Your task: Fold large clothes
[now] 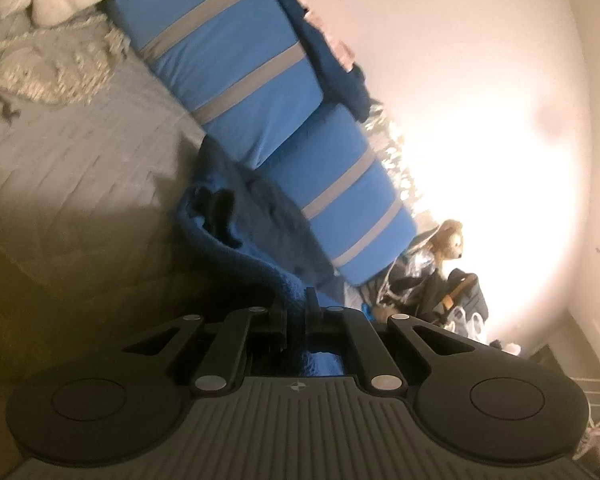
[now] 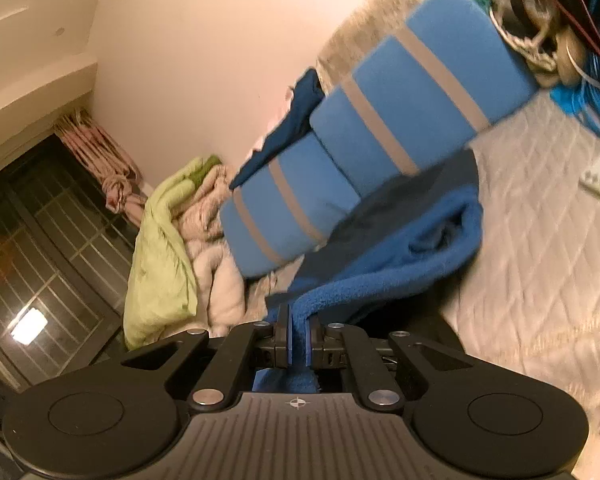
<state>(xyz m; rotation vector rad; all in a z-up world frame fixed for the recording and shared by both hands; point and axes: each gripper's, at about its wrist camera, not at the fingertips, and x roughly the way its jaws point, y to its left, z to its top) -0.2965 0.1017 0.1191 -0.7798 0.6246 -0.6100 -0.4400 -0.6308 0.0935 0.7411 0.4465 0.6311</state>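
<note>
A blue fleece garment lies rumpled on the quilted grey bed, one edge lifted off it. My left gripper is shut on that raised edge, with blue cloth pinched between its black fingers. In the right wrist view the same blue fleece garment hangs in a fold from the bed to my right gripper, whose blue pads are shut on a strip of the cloth. The rest of the garment trails away toward the striped pillows.
Two blue pillows with grey stripes lean along the pale wall. A cream knitted throw lies at the head. Green and cream bedding is piled by a dark window. A stuffed toy sits among clutter.
</note>
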